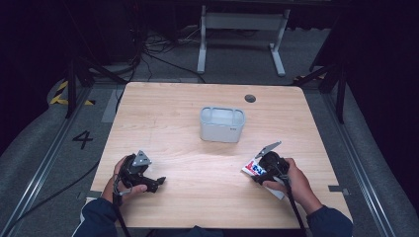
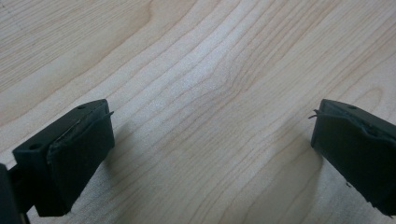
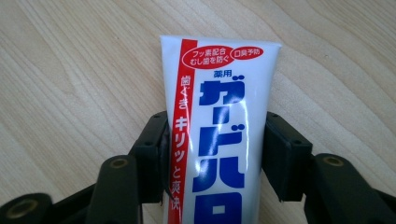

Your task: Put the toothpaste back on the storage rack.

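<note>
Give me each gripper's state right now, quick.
Left gripper: open, nothing between its jaws, low over the table.
Right gripper: shut on the toothpaste tube.

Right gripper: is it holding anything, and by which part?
The right gripper grips a toothpaste tube across its body, one jaw on each long side; the flat crimped end sticks out ahead.

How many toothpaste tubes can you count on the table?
1. The toothpaste tube lies near the table's right front, between the right gripper's jaws, which touch its sides. The grey container may hide more inside.
</note>
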A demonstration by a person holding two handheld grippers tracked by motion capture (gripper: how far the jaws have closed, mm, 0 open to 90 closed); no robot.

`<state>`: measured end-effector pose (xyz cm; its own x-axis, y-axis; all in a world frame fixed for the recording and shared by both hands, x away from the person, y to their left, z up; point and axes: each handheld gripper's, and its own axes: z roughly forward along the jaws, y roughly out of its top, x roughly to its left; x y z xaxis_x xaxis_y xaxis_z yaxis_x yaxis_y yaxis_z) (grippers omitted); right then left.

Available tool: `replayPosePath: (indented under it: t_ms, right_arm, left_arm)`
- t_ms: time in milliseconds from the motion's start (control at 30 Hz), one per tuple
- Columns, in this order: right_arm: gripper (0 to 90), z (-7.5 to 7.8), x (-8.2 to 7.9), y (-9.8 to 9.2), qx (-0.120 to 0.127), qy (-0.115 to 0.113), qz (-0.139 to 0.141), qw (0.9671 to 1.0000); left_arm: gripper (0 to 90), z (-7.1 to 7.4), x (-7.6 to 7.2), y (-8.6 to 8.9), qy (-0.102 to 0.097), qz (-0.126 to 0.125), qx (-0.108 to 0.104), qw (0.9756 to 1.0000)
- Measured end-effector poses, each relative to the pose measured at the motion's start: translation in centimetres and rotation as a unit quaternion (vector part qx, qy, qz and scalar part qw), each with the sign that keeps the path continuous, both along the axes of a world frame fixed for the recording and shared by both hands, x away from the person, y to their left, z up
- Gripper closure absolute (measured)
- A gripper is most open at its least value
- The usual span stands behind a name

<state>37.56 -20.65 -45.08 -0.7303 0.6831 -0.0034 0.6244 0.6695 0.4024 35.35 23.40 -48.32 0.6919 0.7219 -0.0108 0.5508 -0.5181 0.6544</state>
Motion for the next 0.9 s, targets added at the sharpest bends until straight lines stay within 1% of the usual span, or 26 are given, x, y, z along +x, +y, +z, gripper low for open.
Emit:
replayPosePath:
  t_ms: [133,200,367,433,633,800,900]
  right_arm:
    - [53.3,0.0,0.0,-0.1,0.001,-0.001,0.003,1.0000]
    - [56.6,0.2,-0.1,-0.1,0.002,-0.003,0.007,1.0000]
    - [60.8,0.3,-0.2,-0.5,0.016,-0.003,0.010,0.9998]
    - [61.8,0.4,-0.2,-0.7,0.019,-0.004,0.012,0.9997]
    - [63.6,0.5,-0.6,-0.7,0.019,-0.011,0.023,0.9995]
    - [64.3,0.9,-1.1,-1.3,0.033,-0.010,0.025,0.9991]
    - [64.6,1.2,-1.4,-1.8,0.043,-0.017,0.026,0.9986]
  left_arm:
    - [0.0,0.0,0.0,0.0,-0.001,-0.002,0.001,1.0000]
    - [0.0,0.0,0.0,0.0,-0.001,-0.001,0.000,1.0000]
    - [0.0,0.0,0.0,0.0,-0.001,-0.001,0.000,1.0000]
    - [0.0,0.0,0.0,0.0,-0.001,-0.002,0.001,1.0000]
    - [0.0,0.0,0.0,0.0,-0.001,-0.002,0.001,1.0000]
    - [0.0,0.0,0.0,0.0,-0.001,-0.001,0.000,1.0000]
    - [0.0,0.0,0.0,0.0,-0.001,-0.002,0.001,1.0000]
